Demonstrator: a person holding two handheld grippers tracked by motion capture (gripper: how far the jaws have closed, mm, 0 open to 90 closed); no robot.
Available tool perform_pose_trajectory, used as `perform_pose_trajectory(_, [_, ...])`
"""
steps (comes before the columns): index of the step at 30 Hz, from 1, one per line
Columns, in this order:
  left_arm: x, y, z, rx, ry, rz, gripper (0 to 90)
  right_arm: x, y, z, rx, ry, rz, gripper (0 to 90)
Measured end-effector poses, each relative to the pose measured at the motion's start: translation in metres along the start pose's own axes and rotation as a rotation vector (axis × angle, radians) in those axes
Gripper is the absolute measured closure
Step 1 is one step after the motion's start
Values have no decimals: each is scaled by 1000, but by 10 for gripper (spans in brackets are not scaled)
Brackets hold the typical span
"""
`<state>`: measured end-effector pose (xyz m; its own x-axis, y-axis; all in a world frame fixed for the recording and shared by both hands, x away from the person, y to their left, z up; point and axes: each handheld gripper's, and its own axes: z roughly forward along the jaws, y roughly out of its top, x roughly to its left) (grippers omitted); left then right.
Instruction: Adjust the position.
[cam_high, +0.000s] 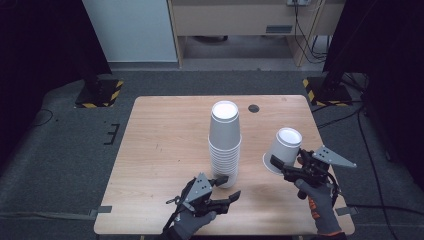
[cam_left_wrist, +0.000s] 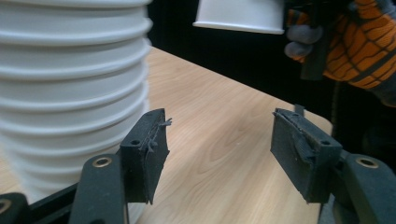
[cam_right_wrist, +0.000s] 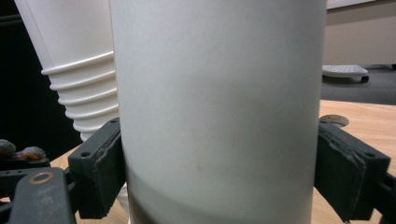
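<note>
A tall stack of upturned white paper cups (cam_high: 225, 145) stands in the middle of the wooden table (cam_high: 160, 150). My left gripper (cam_high: 230, 186) lies low at the foot of the stack, on its near side. In the left gripper view its jaws (cam_left_wrist: 222, 126) stand open over bare table, with the stack (cam_left_wrist: 70, 93) just outside the left pad (cam_left_wrist: 149, 149). My right gripper (cam_high: 287, 159) is shut on a single white cup (cam_high: 283, 147), held bottom-up and tilted above the table to the right of the stack. In the right gripper view both pads press the cup's wall (cam_right_wrist: 219, 107).
A small dark round hole (cam_high: 254, 108) sits in the table behind the stack. On the floor, black-and-yellow striped stand bases flank the table's far corners at left (cam_high: 100, 92) and right (cam_high: 325, 90). A wooden cabinet stands at the back.
</note>
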<state>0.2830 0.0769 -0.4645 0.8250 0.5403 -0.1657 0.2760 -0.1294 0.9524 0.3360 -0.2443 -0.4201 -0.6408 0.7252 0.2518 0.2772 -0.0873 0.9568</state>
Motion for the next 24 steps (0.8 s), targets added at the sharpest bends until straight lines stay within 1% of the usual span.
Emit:
perform_pose_trajectory(2, [-4, 2, 6, 3, -15, 4, 356, 0, -1, 0, 3, 1, -3, 146])
perform_pose_trajectory(3, [-7, 3, 12, 1, -23, 7, 356, 1, -2, 0, 0, 5, -5, 147])
perform_pose_trajectory(5, [-8, 3, 16, 2, -26, 13, 359, 1, -2, 0, 0, 4, -9, 148])
perform_pose_trajectory(6, [-10, 4, 21, 2, -27, 18, 360, 1, -2, 0, -1, 7, -7, 148])
perform_pose_trajectory(9, [-10, 6, 28, 1, -28, 13, 361, 1, -2, -1, -1, 11, -7, 148])
perform_pose_trajectory(10, [-10, 6, 28, 1, -28, 13, 362, 1, -2, -1, -1, 11, -7, 148])
perform_pose_trajectory(13, [-10, 9, 38, -3, -29, 13, 362, 2, -2, 0, -5, 18, 4, 148])
perform_pose_trajectory(14, [-10, 9, 38, -3, -29, 13, 362, 2, -2, 0, -5, 18, 4, 148])
perform_pose_trajectory(15, [-10, 11, 44, -6, -31, 10, 363, 3, -3, 1, -3, 19, -2, 148])
perform_pose_trajectory(17, [-11, 12, 46, -10, -34, 7, 362, 3, -3, 2, 0, 21, -4, 147])
perform_pose_trajectory(19, [-13, 15, 53, -17, -44, 14, 362, 4, -4, 2, 4, 24, -4, 147])
perform_pose_trajectory(21, [-13, 16, 55, -20, -47, 12, 362, 4, -4, 3, 6, 24, -3, 147])
perform_pose_trajectory(22, [-13, 17, 59, -21, -52, 6, 362, 4, -4, 2, 5, 25, -4, 147])
perform_pose_trajectory(23, [-13, 17, 59, -21, -52, 6, 362, 4, -5, 2, 4, 26, -3, 147])
perform_pose_trajectory(24, [-12, 19, 63, -20, -59, 8, 363, 4, -5, 2, 3, 27, -3, 147])
